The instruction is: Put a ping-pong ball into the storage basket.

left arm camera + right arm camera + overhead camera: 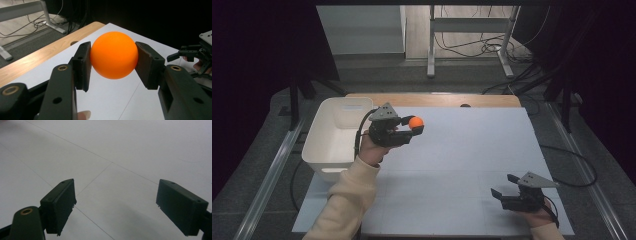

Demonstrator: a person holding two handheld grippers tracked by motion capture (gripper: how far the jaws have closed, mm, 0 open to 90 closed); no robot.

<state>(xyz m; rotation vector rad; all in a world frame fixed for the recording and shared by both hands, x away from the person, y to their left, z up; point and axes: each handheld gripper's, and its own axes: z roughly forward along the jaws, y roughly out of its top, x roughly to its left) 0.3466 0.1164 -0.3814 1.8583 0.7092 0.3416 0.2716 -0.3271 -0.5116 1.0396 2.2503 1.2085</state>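
Here, the left hand-held gripper (412, 129) holds an orange ball (415, 122) clamped between its two black jaws, lifted above the white surface (462, 165) just to the right of a white bin (337, 135) that stands at the surface's left edge. In the left gripper view the ball (114, 55) sits squarely between the flat pads (83, 63), touched on two opposite sides and bare above and below. The right hand-held gripper (507, 192) rests low at the near right corner, well apart from the ball, its jaws spread wide over bare white board and holding nothing; the right gripper view shows faint seam lines crossing the board between them. The risk from here looks plain: a smooth round ball held on two small contact patches could squirt out if the squeeze eases or the hand tilts sharply, and it would likely roll far on so flat a surface, perhaps off the edge. If the bin is the goal, a release made too soon, short of its rim, would probably drop the ball on the board beside it. The white sheet lies over a wooden top, a strip of which shows along the far edge. Beyond it are grey floor, loose black cables and the metal legs of another desk, with dark curtains closing both sides.
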